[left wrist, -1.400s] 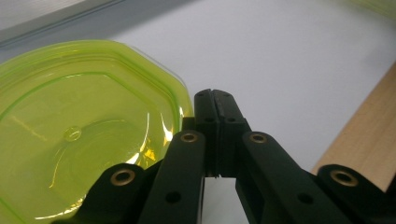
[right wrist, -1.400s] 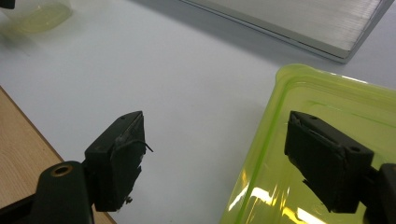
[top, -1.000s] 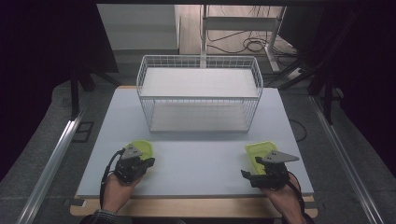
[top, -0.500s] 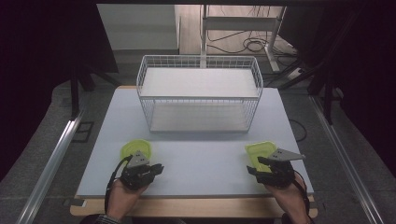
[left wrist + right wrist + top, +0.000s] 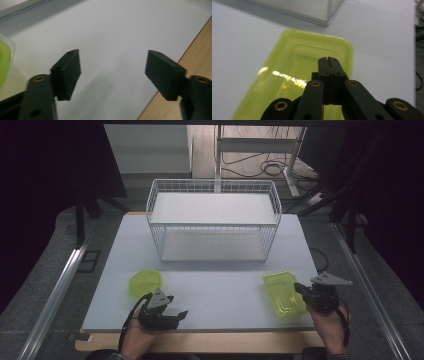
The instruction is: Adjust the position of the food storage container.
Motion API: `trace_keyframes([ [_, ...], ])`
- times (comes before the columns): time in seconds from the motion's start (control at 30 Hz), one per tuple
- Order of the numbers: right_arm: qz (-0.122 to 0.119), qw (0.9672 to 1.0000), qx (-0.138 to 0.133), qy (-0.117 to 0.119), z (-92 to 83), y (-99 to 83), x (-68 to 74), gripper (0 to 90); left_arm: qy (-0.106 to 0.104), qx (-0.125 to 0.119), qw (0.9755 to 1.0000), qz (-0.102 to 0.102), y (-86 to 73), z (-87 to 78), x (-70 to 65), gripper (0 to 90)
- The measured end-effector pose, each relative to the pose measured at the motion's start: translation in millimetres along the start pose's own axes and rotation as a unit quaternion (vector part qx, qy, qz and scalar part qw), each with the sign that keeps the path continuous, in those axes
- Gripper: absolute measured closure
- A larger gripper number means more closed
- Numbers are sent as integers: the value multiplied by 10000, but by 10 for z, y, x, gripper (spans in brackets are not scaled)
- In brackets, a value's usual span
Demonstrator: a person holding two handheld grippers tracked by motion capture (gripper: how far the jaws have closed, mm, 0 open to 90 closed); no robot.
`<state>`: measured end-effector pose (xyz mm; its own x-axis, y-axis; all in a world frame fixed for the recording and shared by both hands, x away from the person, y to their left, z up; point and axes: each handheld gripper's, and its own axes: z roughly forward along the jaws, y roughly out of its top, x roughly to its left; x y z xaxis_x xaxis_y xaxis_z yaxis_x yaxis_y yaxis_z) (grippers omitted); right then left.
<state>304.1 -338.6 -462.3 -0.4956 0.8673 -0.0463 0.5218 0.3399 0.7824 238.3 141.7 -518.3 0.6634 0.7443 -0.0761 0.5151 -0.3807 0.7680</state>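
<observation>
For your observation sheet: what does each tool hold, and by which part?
Left tool: open, nothing held. Right tool: jaws shut above the green tray; whether they pinch its near rim cannot be told.

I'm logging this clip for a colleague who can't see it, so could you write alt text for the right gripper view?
The right gripper, its two black jaws pressed together, hangs over a translucent yellow-green rectangular plastic tray lying on the pale grey table top. The lower corner of a white wire basket shows beyond the tray.
</observation>
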Motion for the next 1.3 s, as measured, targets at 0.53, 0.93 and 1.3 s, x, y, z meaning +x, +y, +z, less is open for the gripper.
trace_keyframes([
  [0.53,249,9974,584,-352,126,-151,-258,891,-9,126,9997,187,-6,42,-71,190],
  [0.93,235,9974,681,-24,46,-216,-58,889,42,185,9995,251,-9,46,-89,190],
  [1.3,55,9957,736,557,46,-250,223,871,-31,186,9994,275,6,49,-114,127],
])
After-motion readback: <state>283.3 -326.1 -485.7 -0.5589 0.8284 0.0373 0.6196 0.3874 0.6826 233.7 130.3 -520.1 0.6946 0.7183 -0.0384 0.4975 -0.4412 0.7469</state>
